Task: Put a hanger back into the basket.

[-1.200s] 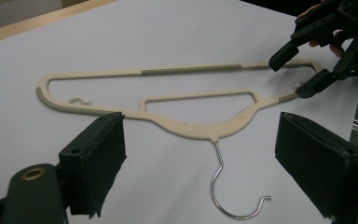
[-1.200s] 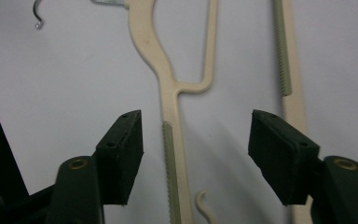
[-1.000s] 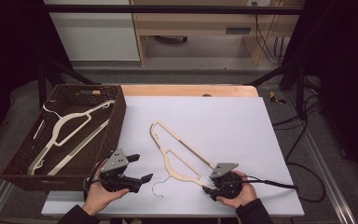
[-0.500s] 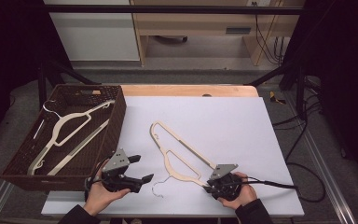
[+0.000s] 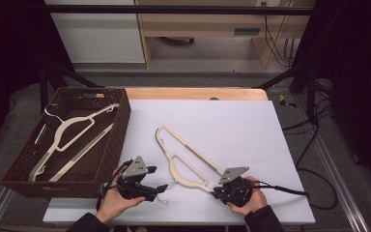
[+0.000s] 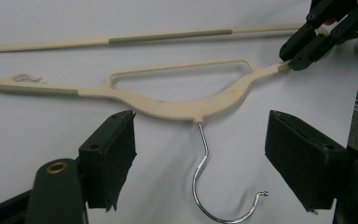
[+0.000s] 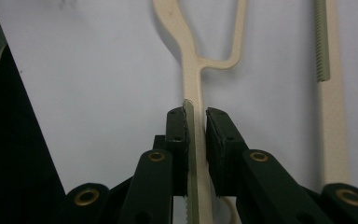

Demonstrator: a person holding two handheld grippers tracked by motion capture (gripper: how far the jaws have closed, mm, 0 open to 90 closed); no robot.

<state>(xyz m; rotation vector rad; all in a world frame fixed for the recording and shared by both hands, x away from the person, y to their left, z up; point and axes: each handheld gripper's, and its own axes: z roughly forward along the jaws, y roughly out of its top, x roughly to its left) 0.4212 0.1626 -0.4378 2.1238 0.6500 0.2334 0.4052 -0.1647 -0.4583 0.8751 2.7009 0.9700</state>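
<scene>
Even overhead light on white table (image 5: 232, 125); dark surroundings; soft, slightly blurred close-ups.

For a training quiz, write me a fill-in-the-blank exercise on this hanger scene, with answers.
1. The right gripper is shut on the cream plastic hanger's ____.
2. The left gripper has its fingers ____, either side of the silver wire hook.
3. A second cream hanger lies inside the dark brown woven ____.
4. The held hanger rests on the ____ tabletop.

Answers: arm; open; basket; white
</scene>
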